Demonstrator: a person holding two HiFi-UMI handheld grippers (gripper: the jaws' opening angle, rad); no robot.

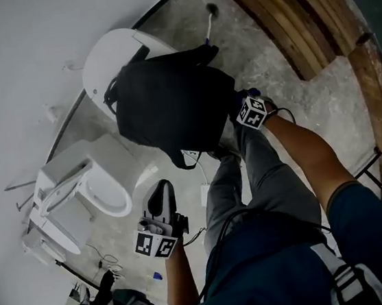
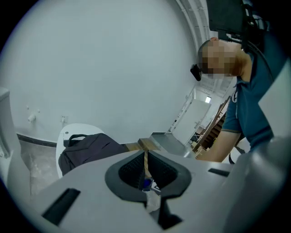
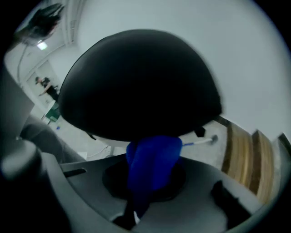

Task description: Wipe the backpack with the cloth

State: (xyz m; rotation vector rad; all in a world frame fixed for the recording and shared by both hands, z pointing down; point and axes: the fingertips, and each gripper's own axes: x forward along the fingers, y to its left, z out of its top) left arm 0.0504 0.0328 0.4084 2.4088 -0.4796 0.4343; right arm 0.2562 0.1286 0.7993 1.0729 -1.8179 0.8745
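While the left gripper (image 2: pixel 146 172) hangs low and well apart from the work, its jaws closed together on nothing visible, the right gripper (image 3: pixel 150 177) clenches a bunched soft blue cloth (image 3: pixel 153 157). The cloth looks light and floppy, so it probably needs pressing flat to wipe well. It seems to touch the edge of the black fabric backpack (image 3: pixel 136 86), which lies slumped on a white rounded surface (image 1: pixel 106 55). The bag looks limp and likely to crumple or slide; its top handle seems the best hold.
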